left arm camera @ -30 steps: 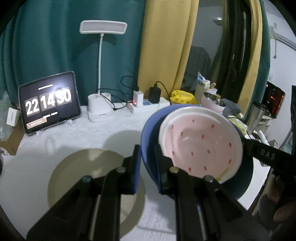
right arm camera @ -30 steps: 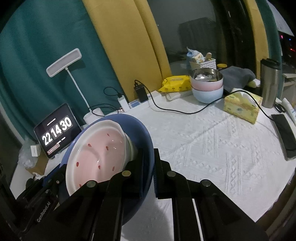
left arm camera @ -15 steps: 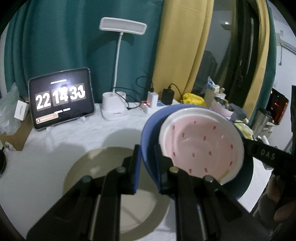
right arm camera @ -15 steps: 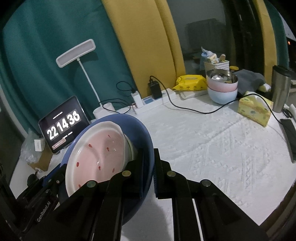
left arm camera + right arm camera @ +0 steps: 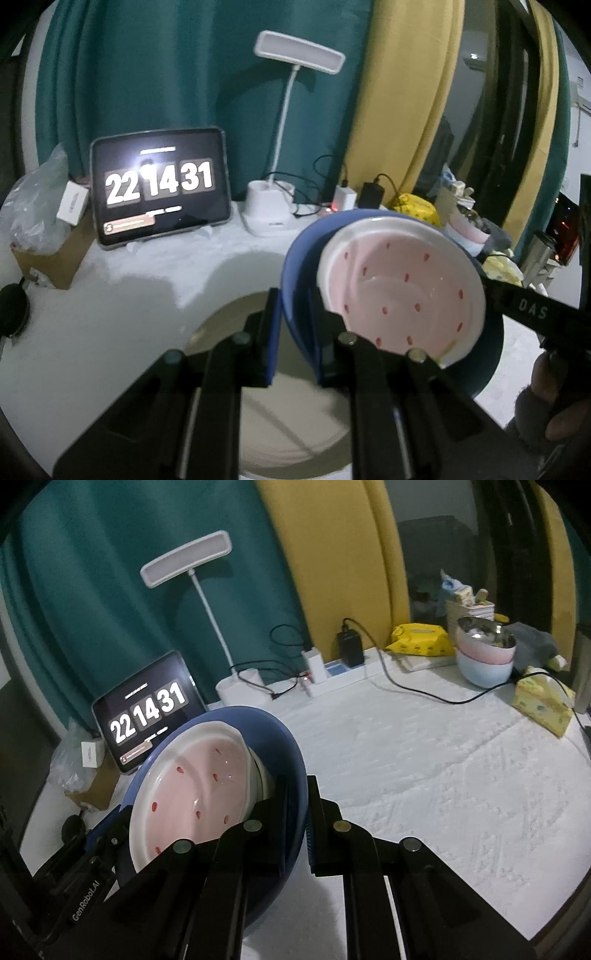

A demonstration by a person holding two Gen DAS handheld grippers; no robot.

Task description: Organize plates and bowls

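Observation:
A blue bowl (image 5: 301,258) holds a pink plate with red specks (image 5: 402,284), and both are lifted above the table. My left gripper (image 5: 295,317) is shut on the bowl's near rim. My right gripper (image 5: 297,801) is shut on the opposite rim of the blue bowl (image 5: 288,746), with the pink plate (image 5: 199,775) inside it. A large beige plate (image 5: 288,413) lies on the white tablecloth under the left gripper, partly hidden by the fingers.
A tablet clock (image 5: 159,184), white desk lamp (image 5: 273,214) and power strip (image 5: 340,672) stand at the back. Stacked bowls (image 5: 484,653), a yellow tissue box (image 5: 543,705) and a yellow pack (image 5: 421,638) sit at the far right. A cable (image 5: 424,690) crosses the cloth.
Both grippers have moved left with the bowl and plate. The beige plate now lies more directly below the left gripper, and the tablet looks nearer.

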